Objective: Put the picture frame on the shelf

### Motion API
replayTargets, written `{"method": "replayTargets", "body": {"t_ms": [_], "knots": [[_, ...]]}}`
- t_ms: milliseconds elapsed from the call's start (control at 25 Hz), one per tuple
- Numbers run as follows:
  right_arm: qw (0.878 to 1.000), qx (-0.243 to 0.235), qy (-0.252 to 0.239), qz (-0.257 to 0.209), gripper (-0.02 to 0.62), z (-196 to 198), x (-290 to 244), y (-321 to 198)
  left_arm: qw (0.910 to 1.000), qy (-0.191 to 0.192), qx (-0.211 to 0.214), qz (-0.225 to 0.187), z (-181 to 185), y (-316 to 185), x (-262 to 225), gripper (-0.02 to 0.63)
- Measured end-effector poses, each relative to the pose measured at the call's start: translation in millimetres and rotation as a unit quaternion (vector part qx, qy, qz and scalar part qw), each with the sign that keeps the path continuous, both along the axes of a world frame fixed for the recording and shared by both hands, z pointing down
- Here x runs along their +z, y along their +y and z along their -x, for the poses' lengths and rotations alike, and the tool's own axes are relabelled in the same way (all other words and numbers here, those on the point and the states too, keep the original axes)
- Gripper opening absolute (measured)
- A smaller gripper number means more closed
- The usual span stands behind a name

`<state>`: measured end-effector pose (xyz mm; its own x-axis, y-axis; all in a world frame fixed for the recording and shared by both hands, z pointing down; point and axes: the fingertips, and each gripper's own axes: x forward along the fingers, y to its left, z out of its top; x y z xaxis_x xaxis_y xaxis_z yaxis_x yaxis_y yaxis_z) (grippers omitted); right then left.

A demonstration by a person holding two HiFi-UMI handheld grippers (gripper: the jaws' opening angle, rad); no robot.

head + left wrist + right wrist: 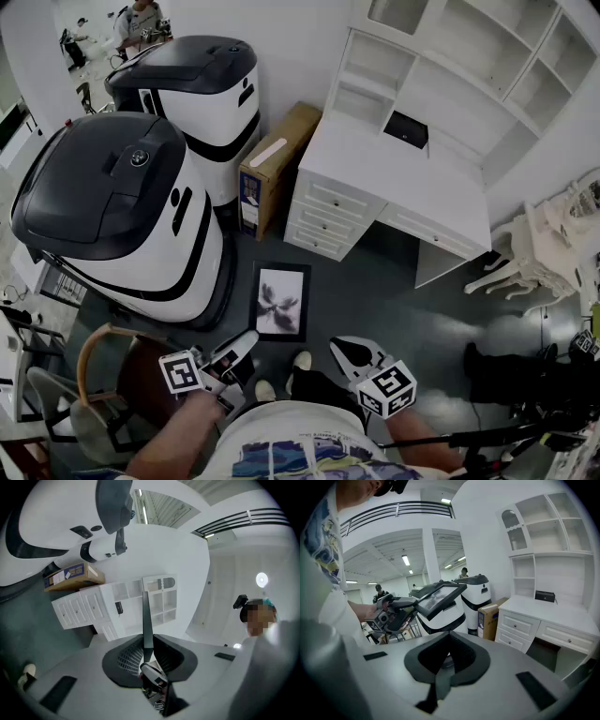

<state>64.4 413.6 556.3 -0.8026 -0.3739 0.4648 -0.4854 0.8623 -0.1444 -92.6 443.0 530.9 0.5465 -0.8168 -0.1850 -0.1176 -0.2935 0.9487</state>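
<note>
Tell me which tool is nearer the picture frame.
Left. The left tool grips the picture frame by its edge; the right tool hangs apart, beside its lower right corner.

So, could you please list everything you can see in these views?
picture frame: one, black, gripped by its edge, low in front of the desk
desk with shelves: one, white, against the wall on the right
small item: one, black, on the desk under the shelves
cardboard box: one, brown, between the desk and the machines
machines: two, white and black, on the left
ornate chair: one, white, right of the desk
bystanders: two, colours unclear, far background
left tongs: one, black and white, shut on the picture frame
right tongs: one, black and white, shut, empty
</note>
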Motion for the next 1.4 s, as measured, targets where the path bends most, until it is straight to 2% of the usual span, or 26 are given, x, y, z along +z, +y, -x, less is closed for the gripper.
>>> {"method": "replayTargets", "body": {"t_ms": [520, 720, 840, 920, 960, 1200, 1400], "knots": [[0.999, 0.034, -0.027, -0.012, 0.025, -45, -21, -111, 0.999, -0.012, 0.043, 0.002, -47, -114, -32, 0.072], [0.999, 0.039, -0.017, -0.02, 0.028, -71, -13, -149, 0.9987, -0.009, 0.05, -0.007, -62, -167, -44, 0.072], [0.998, 0.06, -0.014, -0.018, 0.042, -77, -6, -167, 0.9985, -0.002, 0.054, 0.0, -62, -198, -44, 0.072], [0.997, 0.076, -0.014, -0.017, 0.09, -78, -5, -177, 0.9983, -0.002, 0.057, 0.005, -59, -216, -46, 0.072], [0.997, 0.08, -0.013, -0.017, 0.093, -78, -7, -185, 0.9983, -0.004, 0.058, 0.004, -57, -226, -48, 0.072], [0.994, 0.108, 0.001, -0.002, 0.076, -73, -22, -241, 0.9969, 0.003, 0.078, -0.002, -46, -309, -70, 0.072], [0.99, 0.141, 0.005, 0.002, 0.043, -41, -47, -302, 0.9932, 0.014, 0.115, 0.001, -24, -391, -87, 0.072]]}}
